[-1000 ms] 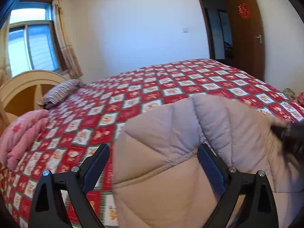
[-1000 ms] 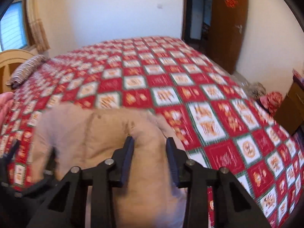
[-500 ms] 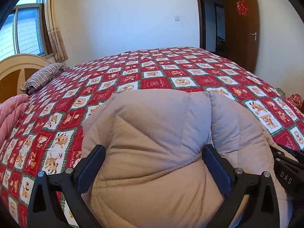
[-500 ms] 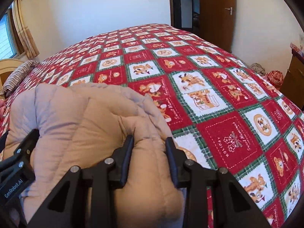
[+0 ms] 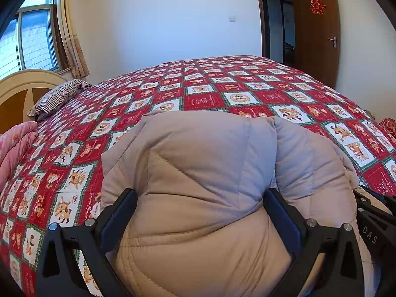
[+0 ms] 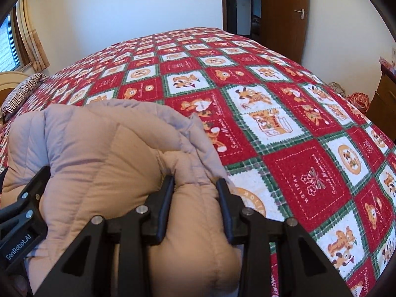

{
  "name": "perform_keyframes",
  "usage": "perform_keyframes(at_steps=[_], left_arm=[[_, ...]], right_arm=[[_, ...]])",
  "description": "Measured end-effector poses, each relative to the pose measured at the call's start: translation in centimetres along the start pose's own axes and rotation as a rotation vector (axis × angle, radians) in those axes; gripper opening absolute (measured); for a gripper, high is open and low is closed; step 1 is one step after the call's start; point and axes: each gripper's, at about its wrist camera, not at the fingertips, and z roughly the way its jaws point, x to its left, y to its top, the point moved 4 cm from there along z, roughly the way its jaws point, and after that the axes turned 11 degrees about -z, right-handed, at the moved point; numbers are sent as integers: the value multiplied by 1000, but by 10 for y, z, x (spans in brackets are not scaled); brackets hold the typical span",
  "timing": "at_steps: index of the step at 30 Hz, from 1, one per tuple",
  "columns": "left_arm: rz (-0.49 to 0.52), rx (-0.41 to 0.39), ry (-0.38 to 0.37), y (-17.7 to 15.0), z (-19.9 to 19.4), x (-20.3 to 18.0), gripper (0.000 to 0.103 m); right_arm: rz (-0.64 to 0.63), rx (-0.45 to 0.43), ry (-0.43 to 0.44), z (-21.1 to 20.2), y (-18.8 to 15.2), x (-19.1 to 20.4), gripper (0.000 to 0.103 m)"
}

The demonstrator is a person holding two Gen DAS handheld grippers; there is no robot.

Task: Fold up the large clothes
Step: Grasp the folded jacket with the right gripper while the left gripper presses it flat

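A puffy beige coat (image 5: 210, 173) lies bunched at the bed's (image 5: 222, 94) near edge. The left hand-held gripper (image 5: 198, 212) straddles it, spread wide; the right hand-held gripper (image 6: 195, 195) pinches its right-hand fold.

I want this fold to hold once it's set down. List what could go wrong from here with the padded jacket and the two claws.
1. The left claw stands wide around the puffy beige jacket without pinching it, so that side may spring open.
2. The right claw pinches one thick roll; pulling away could drag the fold askew.
3. The jacket sits near the patterned bedspread's near edge and might slide off.
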Motion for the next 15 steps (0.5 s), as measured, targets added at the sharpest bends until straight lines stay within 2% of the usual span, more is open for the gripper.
perform_keyframes(at_steps=[15], left_arm=[[6, 21, 22, -2, 9, -3, 102]], right_arm=[[-18, 28, -7, 11, 1, 2, 40]])
